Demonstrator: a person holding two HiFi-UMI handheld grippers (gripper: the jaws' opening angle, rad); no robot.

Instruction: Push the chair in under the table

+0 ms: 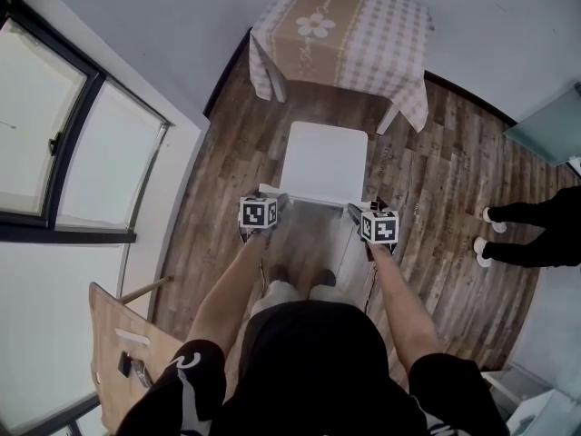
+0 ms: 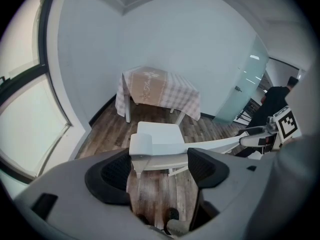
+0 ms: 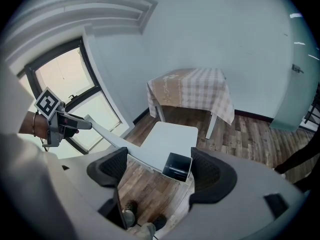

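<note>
Two spread hand-held grippers — left hand-held gripper (image 2: 157, 168) and right hand-held gripper (image 3: 159, 170) — straddle the ends of the top rail (image 2: 167, 146) of the white chair (image 1: 325, 162), which stands just short of the table (image 1: 340, 25); I'd judge it light and rigid, sliding readily on the wood floor (image 1: 436, 153), best pushed at that rail.

My head view looked steeply down; both gripper views faced forward, close behind the chair (image 1: 325, 162), sharing the table (image 1: 340, 25).

No lettering, number or brand is readable; the left gripper (image 1: 270, 198) and right gripper (image 1: 359, 211) cubes show only square markers.
</note>
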